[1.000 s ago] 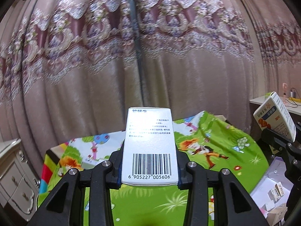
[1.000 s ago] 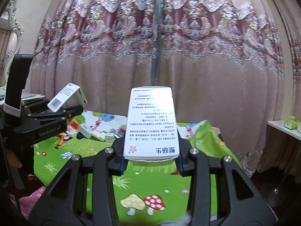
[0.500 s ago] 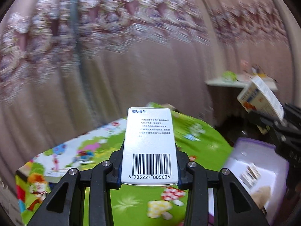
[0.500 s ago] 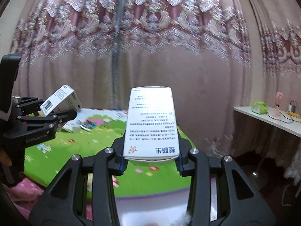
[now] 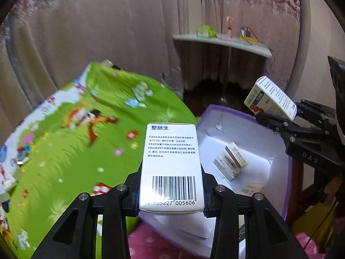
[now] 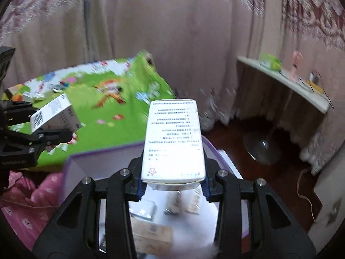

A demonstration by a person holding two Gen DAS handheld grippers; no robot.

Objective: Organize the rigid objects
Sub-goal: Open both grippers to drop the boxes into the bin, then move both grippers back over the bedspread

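- Two claws show, each clamped on a white medicine box that stands up out of its pads.
- In the left wrist view, the left claw (image 5: 171,196) grips a barcoded medicine box (image 5: 171,166) at lower centre, its barcode and blue heading facing the camera.
- The same view shows the right claw (image 5: 278,116) at the right edge, closed on an orange-and-white medicine box (image 5: 270,98) that tilts toward the upper left.
- Below it, right of centre, sits a purple-rimmed storage box (image 5: 224,109) with a white inside; a small printed carton (image 5: 230,160) and a pale flat pack (image 5: 251,188) lie on its floor. Only this view shows the inside so clearly.
- In the right wrist view the right claw (image 6: 173,183) holds its box with blurred print facing the camera; the left claw (image 6: 51,129) appears at the left edge with the barcoded box tilted.
- This view alone shows the storage box's near wall (image 6: 103,161) straight below the claw, with blurred packs beneath, and pink fabric (image 6: 28,202) at lower left.
- Both views show the green cartoon-print sheet (image 5: 71,151) at left, the beige curtain (image 6: 172,43) behind, and a white shelf (image 5: 222,42) at upper right carrying small items.
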